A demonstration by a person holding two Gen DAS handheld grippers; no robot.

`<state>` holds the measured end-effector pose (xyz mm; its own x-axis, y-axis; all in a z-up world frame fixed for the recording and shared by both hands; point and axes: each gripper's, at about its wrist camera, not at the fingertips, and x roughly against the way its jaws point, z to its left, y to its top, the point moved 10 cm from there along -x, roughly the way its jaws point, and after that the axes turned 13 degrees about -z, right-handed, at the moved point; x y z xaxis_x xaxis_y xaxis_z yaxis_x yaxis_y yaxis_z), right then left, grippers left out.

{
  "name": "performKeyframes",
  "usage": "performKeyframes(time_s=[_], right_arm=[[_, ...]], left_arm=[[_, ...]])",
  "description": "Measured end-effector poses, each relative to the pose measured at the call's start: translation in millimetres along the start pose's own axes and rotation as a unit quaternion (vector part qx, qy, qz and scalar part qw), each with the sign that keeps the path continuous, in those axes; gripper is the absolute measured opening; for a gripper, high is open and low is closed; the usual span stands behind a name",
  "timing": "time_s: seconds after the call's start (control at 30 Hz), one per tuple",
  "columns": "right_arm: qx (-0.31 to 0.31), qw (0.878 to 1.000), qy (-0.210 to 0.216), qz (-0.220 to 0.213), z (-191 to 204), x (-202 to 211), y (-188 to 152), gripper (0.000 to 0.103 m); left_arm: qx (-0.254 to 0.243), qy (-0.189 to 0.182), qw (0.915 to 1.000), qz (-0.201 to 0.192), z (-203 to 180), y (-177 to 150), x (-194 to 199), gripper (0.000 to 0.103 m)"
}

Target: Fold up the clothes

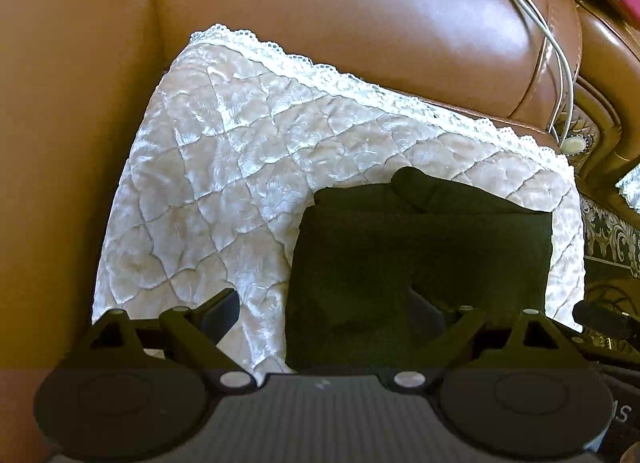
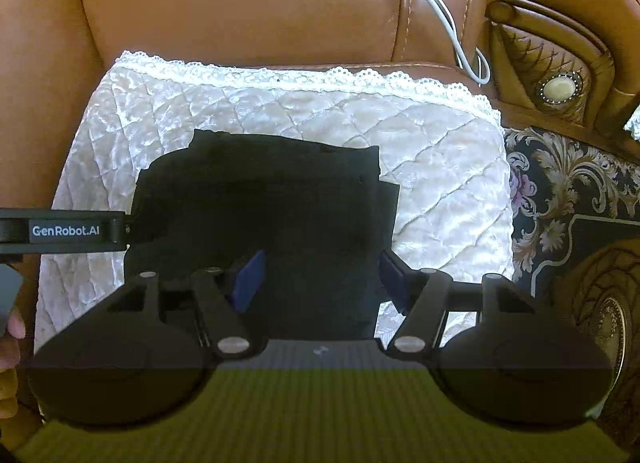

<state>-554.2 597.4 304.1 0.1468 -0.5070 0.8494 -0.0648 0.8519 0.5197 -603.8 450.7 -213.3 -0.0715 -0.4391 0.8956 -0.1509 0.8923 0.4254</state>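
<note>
A black garment (image 1: 420,255) lies folded into a rough rectangle on a white quilted seat cover (image 1: 224,167). It also shows in the right wrist view (image 2: 272,203), with a small flap sticking out at its right edge. My left gripper (image 1: 324,303) is open and empty, above the garment's near left edge. My right gripper (image 2: 320,275) is open and empty, its blue pads (image 2: 248,279) over the garment's near edge. The left gripper's body (image 2: 68,231) reaches in from the left and touches the garment's left side.
The quilted cover (image 2: 440,183) with a lace trim lies on a brown leather sofa seat (image 2: 240,3). White cables (image 2: 448,19) hang down the backrest. An ornate carved armrest (image 2: 560,87) is at the right, with a patterned carpet (image 2: 568,191) beyond it.
</note>
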Motion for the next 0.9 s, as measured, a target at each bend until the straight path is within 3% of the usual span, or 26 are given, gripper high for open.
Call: performKeyframes(time_s=[0.9], right_arm=[[0.006,1.0,0.014,-0.002,-6.3,22.3,-51.2,0.072]], left_arm=[[-0.028,0.006,0.9996,-0.006,-20.4,-53.0,13.2,0.094]])
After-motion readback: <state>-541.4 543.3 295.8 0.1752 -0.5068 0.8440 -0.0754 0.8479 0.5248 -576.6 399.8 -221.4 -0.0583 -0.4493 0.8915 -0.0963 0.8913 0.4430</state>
